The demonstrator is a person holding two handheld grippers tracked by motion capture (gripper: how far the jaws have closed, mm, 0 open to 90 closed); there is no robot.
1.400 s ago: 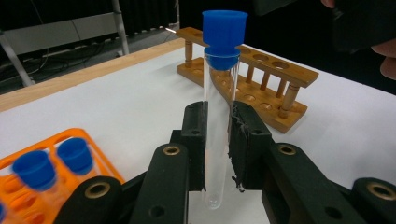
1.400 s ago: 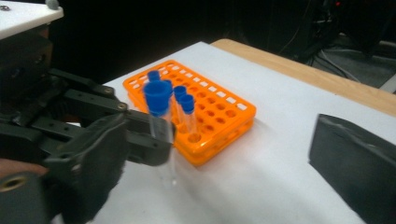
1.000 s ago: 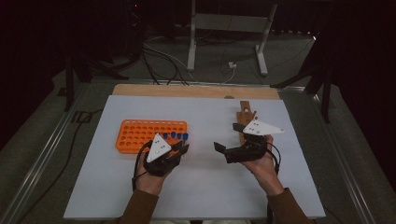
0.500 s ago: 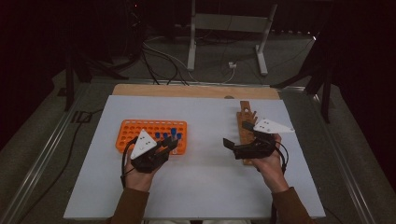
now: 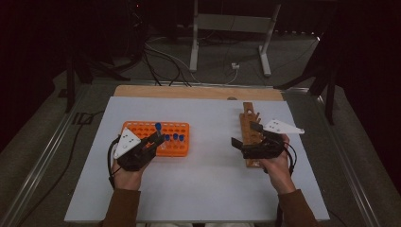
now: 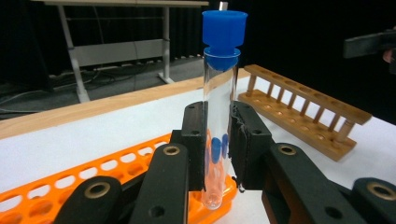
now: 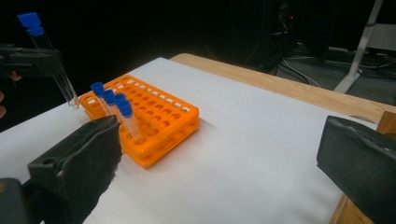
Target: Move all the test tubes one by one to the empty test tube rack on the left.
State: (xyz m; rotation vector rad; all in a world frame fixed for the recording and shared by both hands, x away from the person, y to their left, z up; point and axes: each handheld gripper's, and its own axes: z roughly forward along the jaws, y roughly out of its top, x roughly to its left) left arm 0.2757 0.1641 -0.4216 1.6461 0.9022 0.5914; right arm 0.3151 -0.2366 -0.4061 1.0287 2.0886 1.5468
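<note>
Left gripper (image 6: 217, 144) has its jaws clamped on a clear test tube (image 6: 218, 107) w/ a blue cap (image 6: 224, 29); pads bite the glass about mid-body, tube upright, its round bottom hanging just above the near edge of the orange rack (image 5: 158, 138). So the tube is out of the orange rack, lifted, right beside its near-left corner in the high view. Four more blue-capped tubes (image 7: 114, 105) stand in that rack, one set apart toward its far side.

Handling, as a judgement: tube looks empty, so very light. Thin, smooth wall = slippery and prob. fragile if glass; stiff, no give, so squeeze only enough to stop it sliding. Mid-body hold is good: keeps it vertical and leaves the bottom end free for dropping into a hole. Don't grab the cap, it could pull off.

Right gripper (image 5: 253, 142) has jaws wide apart, nothing between them, well to the right of the orange rack and over the wooden rack (image 5: 249, 135), which stands with its holes unfilled as far as I can tell.
</note>
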